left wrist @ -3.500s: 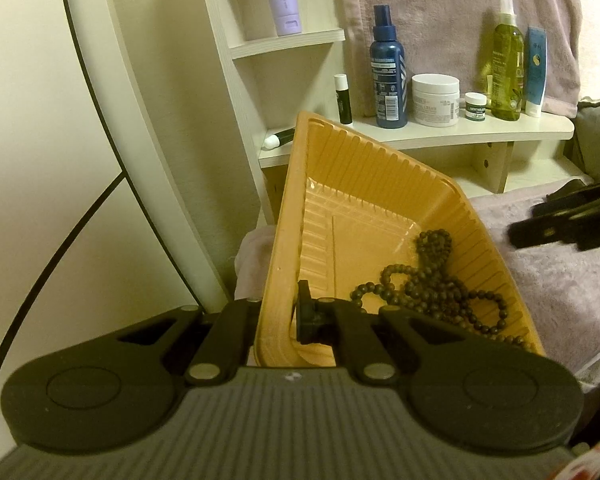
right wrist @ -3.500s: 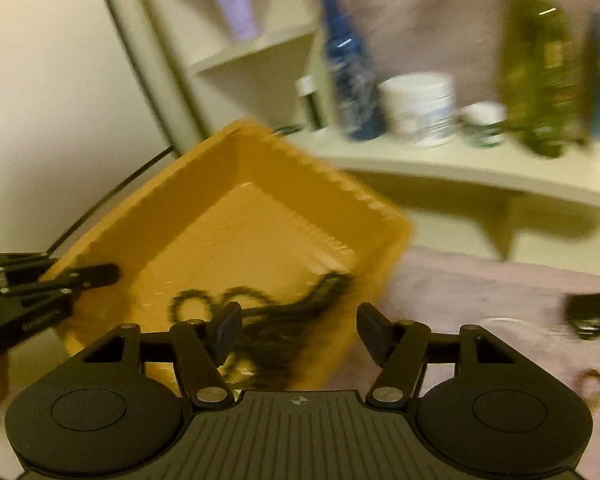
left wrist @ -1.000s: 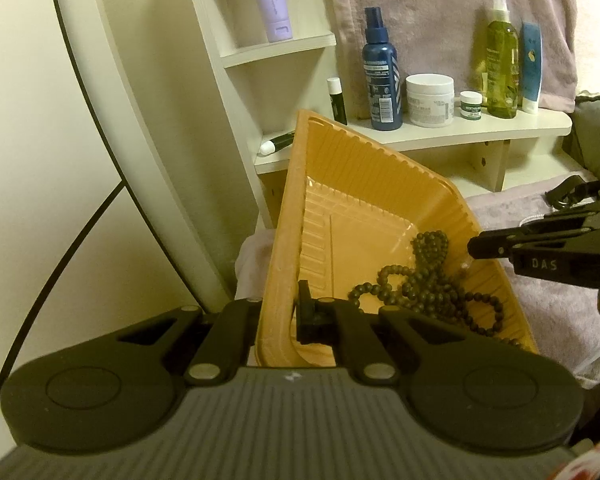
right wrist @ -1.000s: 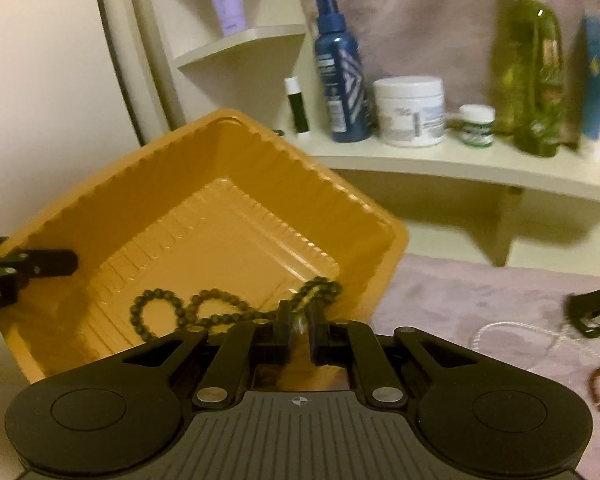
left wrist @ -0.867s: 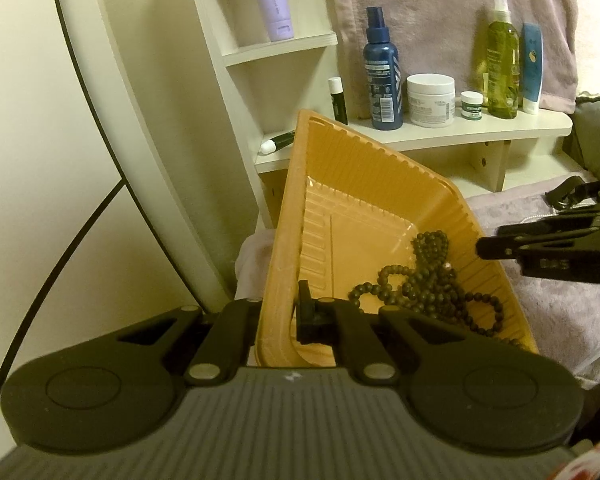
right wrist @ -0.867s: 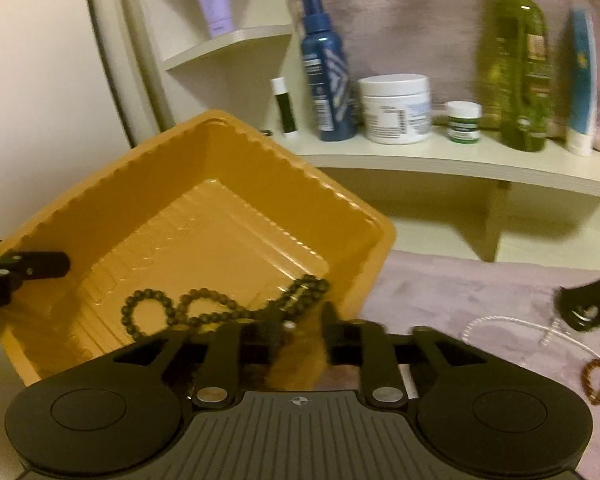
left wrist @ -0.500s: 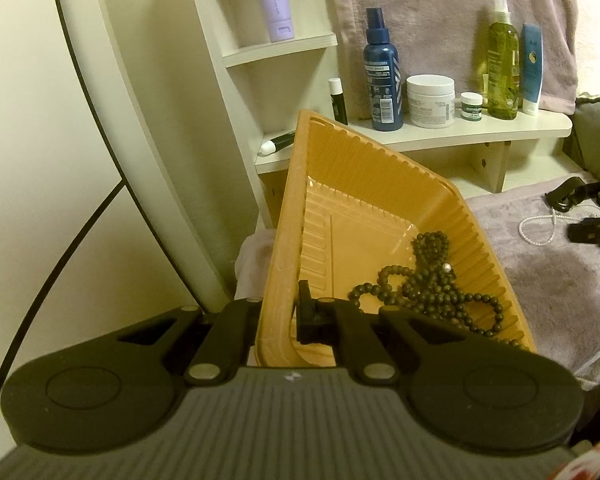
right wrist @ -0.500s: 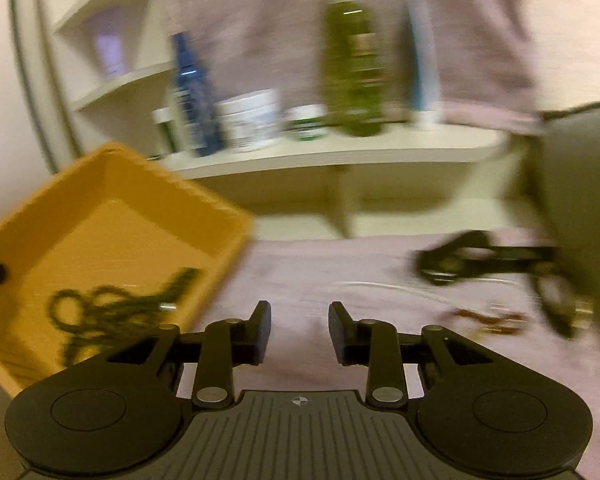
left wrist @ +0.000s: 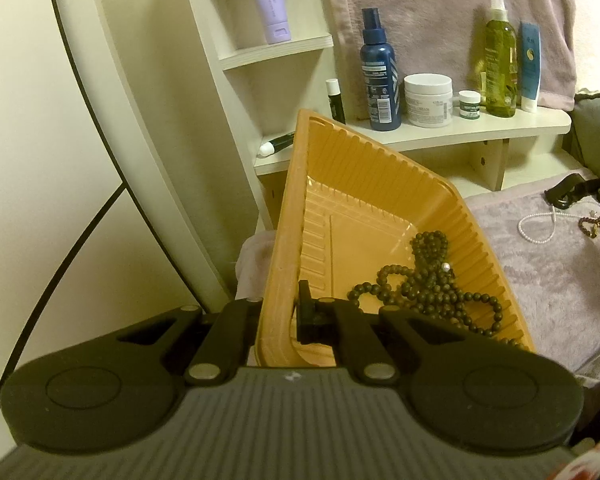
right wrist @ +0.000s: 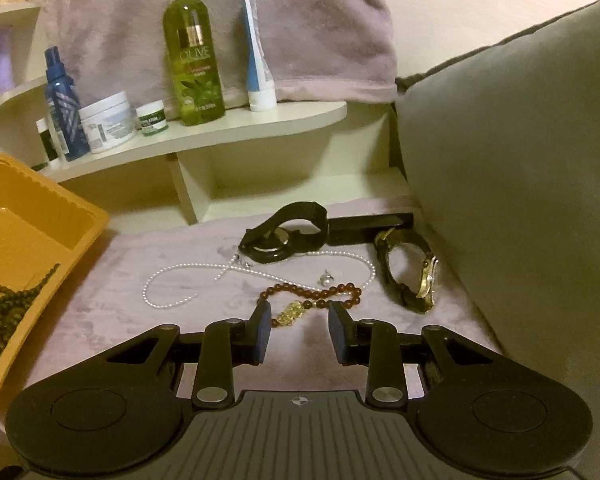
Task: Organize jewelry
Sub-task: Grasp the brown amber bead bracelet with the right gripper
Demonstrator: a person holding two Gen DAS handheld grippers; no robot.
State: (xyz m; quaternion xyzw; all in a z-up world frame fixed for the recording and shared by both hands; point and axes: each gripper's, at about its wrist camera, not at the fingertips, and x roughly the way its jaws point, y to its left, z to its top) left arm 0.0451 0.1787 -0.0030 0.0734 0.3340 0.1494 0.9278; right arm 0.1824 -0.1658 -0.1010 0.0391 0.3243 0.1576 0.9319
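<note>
- The left claw [left wrist: 278, 316] is clamped on the near-left wall of the orange tray [left wrist: 380, 184], which sits tilted.
- A dark bead necklace [left wrist: 428, 288] lies inside the tray (bunched low and right).
- The right claw [right wrist: 300, 326] is spread apart and holds nothing, just above the amber bead bracelet [right wrist: 312, 294] on the mauve cloth [right wrist: 204, 304].

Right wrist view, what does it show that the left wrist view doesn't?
Only the right wrist view shows the open right gripper, the gold watch and the grey cushion. Only the left wrist view shows the left gripper shut on the orange tray's rim, and the purple tube in full. Both show the tray, dark bead necklace, pearl strand, amber bracelet and black watch.
</note>
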